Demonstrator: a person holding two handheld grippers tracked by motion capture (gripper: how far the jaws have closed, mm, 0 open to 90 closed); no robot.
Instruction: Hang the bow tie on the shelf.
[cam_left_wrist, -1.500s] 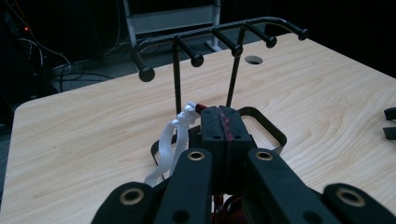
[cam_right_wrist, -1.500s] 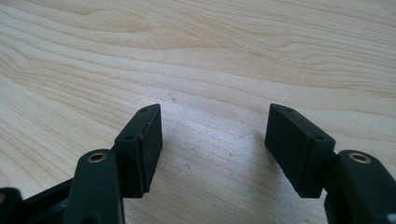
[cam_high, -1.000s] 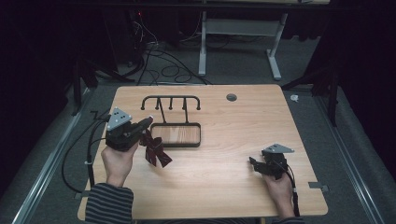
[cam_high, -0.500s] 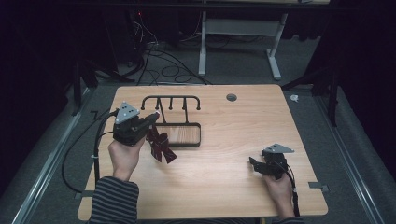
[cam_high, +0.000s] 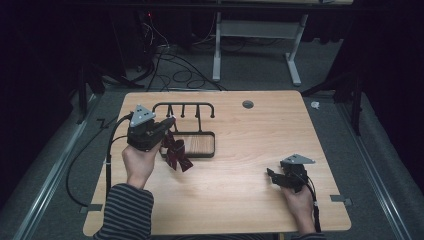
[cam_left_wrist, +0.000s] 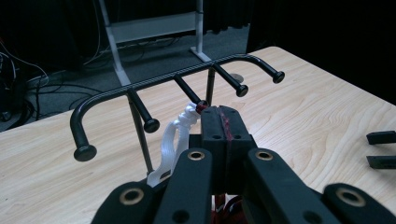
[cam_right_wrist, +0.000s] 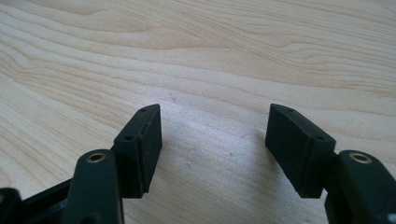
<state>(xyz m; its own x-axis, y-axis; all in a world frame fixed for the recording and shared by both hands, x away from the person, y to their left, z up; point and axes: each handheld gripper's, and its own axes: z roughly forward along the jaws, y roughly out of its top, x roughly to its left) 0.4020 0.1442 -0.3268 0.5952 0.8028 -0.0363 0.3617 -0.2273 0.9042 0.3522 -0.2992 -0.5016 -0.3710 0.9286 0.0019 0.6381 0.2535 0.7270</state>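
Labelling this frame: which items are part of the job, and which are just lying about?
In the job:
left gripper, jaws shut on the dark red item with white loop
black peg rack

Idle or background:
right gripper, jaws open over bare table
floor cables

- Left gripper (cam_high: 170, 131) is raised over the table's left part, jaws pressed together, held by the left hand (cam_high: 137, 162) in a striped sleeve.
- Right gripper (cam_high: 272, 176) sits low at the near right, jaws spread apart, right hand (cam_high: 298, 201) behind it.
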